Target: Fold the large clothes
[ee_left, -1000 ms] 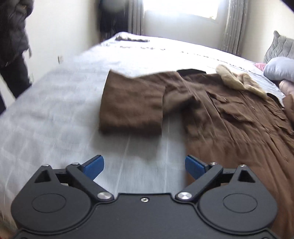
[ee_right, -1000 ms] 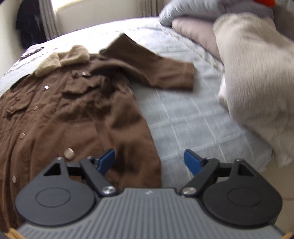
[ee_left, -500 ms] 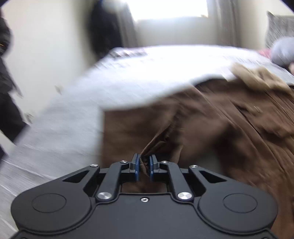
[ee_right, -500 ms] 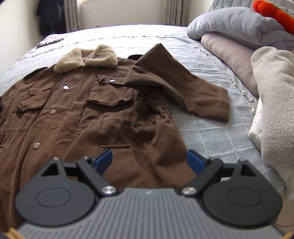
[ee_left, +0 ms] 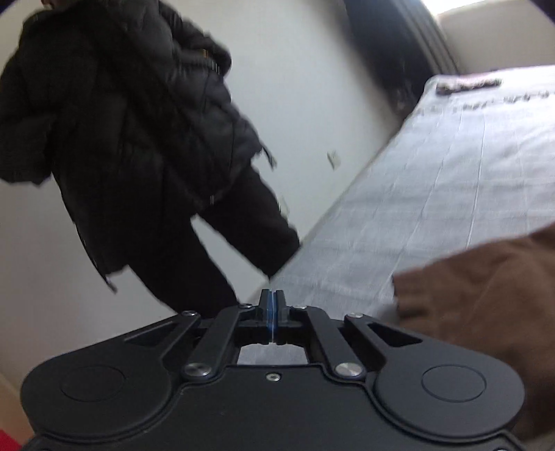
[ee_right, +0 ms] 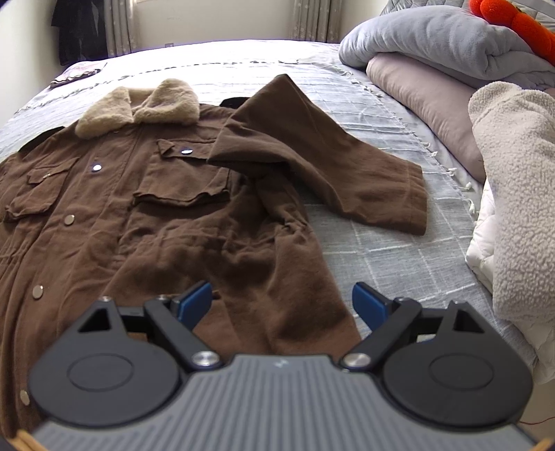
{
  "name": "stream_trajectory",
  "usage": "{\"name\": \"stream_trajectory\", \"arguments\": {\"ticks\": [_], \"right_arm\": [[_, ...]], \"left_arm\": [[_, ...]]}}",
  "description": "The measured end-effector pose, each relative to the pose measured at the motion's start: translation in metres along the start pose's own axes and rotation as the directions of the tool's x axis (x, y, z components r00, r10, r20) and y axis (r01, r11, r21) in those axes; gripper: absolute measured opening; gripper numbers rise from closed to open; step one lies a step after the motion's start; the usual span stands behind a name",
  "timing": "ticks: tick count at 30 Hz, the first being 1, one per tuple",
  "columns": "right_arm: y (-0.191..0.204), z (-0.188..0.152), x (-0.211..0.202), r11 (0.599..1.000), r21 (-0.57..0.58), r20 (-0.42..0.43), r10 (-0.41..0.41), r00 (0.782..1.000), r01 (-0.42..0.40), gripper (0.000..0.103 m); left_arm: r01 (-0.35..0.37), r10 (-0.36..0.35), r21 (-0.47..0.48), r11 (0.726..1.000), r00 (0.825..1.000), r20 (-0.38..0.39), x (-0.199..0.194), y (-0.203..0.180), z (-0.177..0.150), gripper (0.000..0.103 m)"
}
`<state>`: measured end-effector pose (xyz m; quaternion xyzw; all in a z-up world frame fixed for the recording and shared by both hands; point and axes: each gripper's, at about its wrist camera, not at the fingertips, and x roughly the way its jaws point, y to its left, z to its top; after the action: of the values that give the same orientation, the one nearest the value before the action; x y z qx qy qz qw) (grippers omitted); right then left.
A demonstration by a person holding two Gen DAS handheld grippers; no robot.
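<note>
On bed: brown coat | left sleeve cut off | hem hidden

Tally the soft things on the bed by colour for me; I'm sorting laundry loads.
Brown: 1, the coat
Grey-blue: 1, the folded blanket
Pinkish: 1, the pillow
Cream: 1, the fleece
Orange: 1, the plush toy
Total: 5

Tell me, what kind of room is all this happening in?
Most likely a bedroom. A brown coat lies spread on a wide bed, pillows are stacked at one end, and curtains hang by a window.
</note>
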<state>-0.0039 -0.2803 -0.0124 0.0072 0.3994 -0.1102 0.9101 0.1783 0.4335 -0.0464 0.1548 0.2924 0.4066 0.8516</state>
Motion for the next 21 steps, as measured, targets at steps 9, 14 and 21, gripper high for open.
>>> {"name": "stream_trajectory", "arguments": {"ticks": [9,14,21], "right_arm": [[-0.026,0.025,0.010,0.998,0.053,0.041,-0.021,0.999,0.019,0.095],[-0.066,0.045,0.019,0.990,0.135,0.060,-0.048,0.997,0.039,0.097],[-0.127,0.080,0.085,0.955,0.265,0.028,-0.144,0.989,0.132,0.098]], "left_arm": [[0.331,-0.336,-0.064,0.941,0.938,-0.084,-0.059,-0.040,-0.010,0.081],[0.527,-0.529,-0.051,0.848,0.846,-0.069,-0.114,-0.080,-0.001,0.091],[0.673,-0.674,-0.041,0.738,0.735,-0.068,-0.174,-0.121,0.006,0.091]]}}
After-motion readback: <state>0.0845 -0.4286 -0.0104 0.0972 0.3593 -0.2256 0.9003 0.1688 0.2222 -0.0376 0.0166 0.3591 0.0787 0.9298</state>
